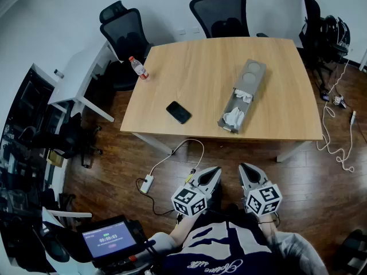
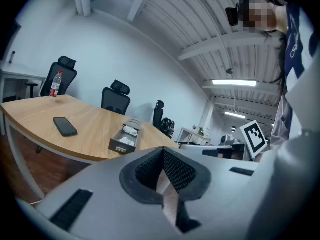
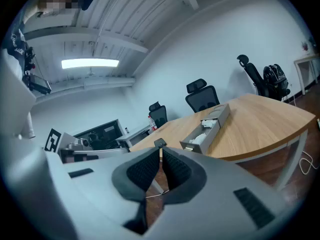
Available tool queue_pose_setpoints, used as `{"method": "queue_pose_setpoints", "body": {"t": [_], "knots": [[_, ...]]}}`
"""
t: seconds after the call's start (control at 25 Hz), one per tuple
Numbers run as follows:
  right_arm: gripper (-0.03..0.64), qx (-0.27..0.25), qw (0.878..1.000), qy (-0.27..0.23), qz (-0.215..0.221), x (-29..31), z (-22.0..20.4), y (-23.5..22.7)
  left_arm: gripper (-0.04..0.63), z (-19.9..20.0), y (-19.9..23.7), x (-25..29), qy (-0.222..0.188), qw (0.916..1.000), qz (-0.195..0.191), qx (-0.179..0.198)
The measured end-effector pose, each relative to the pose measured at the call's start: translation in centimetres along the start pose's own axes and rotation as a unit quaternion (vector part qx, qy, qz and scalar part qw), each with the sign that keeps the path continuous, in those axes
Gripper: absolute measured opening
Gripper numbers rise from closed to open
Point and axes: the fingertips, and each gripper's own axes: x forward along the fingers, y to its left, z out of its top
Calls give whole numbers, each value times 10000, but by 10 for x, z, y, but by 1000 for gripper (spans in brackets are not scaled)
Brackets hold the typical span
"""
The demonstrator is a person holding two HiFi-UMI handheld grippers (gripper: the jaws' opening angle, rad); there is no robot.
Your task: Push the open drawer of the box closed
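A grey box (image 1: 251, 77) lies on the wooden table (image 1: 200, 73), right of centre. Its drawer (image 1: 235, 112) is pulled out toward the near table edge, with white crumpled items inside. The drawer (image 2: 123, 139) also shows in the left gripper view, and the drawer (image 3: 200, 138) appears ahead in the right gripper view. My left gripper (image 1: 210, 175) and right gripper (image 1: 247, 172) hang side by side over the floor, short of the table. Both are shut with nothing between the jaws.
A black phone (image 1: 179, 112) lies on the table left of the box. A water bottle (image 1: 138, 68) stands at the far left corner. Office chairs (image 1: 220, 9) ring the far side. A power strip (image 1: 147, 183) and cable lie on the floor.
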Motion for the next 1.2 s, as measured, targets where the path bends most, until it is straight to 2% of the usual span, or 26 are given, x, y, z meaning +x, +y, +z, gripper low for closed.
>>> {"method": "queue_pose_setpoints", "body": {"t": [0.2,0.44,0.64,0.76,0.96,1.2], "knots": [[3,-51,9995,235,-190,42,-3,-19,2,17,41,19,-63,10000,-52,-26],[3,-61,9983,359,-447,106,3,-40,2,58,99,48,-107,9996,-274,37],[3,-84,9935,780,-829,153,-14,-66,2,87,146,69,-134,9989,-427,108],[3,-69,9884,1021,-1122,171,-27,-85,2,92,166,83,55,9976,-641,253],[3,125,9810,1219,-1506,190,-39,-102,2,82,193,102,616,9917,-1024,483],[-2,157,9737,1370,-1815,214,-46,-118,2,84,218,123,722,9880,-1302,407]]}}
